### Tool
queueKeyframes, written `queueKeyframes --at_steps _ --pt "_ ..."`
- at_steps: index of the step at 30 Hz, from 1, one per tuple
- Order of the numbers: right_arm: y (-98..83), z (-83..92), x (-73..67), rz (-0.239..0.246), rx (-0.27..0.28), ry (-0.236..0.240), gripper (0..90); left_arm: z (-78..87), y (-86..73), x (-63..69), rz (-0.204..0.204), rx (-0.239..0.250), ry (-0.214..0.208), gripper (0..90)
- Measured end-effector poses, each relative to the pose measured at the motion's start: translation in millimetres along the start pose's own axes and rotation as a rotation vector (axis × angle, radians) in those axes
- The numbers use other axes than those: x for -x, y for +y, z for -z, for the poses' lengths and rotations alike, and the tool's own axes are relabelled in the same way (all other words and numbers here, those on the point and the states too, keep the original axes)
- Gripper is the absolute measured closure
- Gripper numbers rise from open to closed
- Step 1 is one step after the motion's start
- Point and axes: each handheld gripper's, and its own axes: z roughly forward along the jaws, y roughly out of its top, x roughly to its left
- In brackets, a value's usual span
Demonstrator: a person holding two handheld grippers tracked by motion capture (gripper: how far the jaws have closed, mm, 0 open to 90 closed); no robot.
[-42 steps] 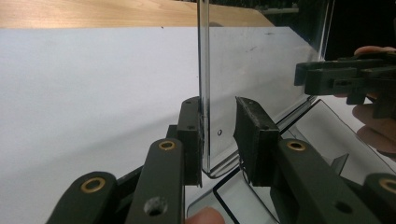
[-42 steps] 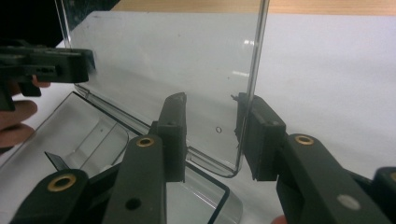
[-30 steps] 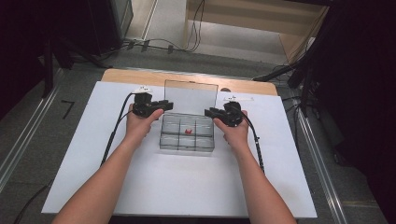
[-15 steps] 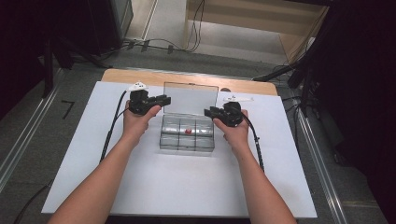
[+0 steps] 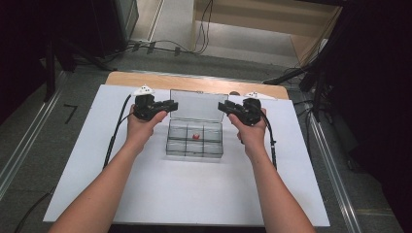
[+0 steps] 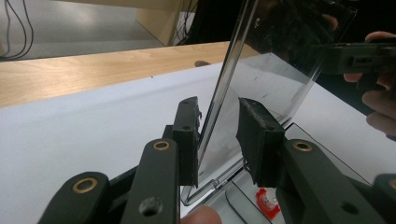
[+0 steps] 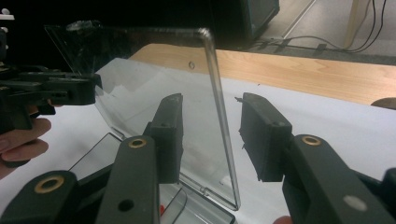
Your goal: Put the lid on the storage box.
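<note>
At frame centre, the clear box's lid [image 5: 195, 104] stands upright between the jaws of both the left gripper [image 5: 171, 105] and right gripper [image 5: 222, 106]; both stand part open, gripping nothing.

We see a clear plastic compartment box [image 5: 195, 140] on a white sheet [image 5: 184, 194] over the wooden table [image 5: 145, 80]. Its transparent lid [image 5: 195, 104] stands raised at the far side. Our left gripper [image 5: 171, 105] sits at the lid's left edge, our right gripper [image 5: 221, 107] at its right edge. 1 small red piece [image 5: 195, 137] lies in a middle compartment. Cables [image 5: 184, 46] run across the floor beyond.
</note>
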Motion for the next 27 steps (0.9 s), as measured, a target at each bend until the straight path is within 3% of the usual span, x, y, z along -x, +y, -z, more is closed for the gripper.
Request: queueKeyframes --at_steps 13,22,27 --pt "-0.7 10.2 -21.0 0.117 -0.036 -0.009 58.0 8.7 -2.1 8.0 -0.010 -0.021 -0.034 60.2" --pt "-6.2 16.9 -25.3 0.127 -0.043 -0.005 57.6 14.9 0.6 16.8 -0.018 -0.006 -0.046 55.2" --pt "-9.9 19.1 -26.3 0.127 -0.036 -0.006 57.4 18.4 3.2 22.7 -0.046 -0.007 -0.039 54.5"
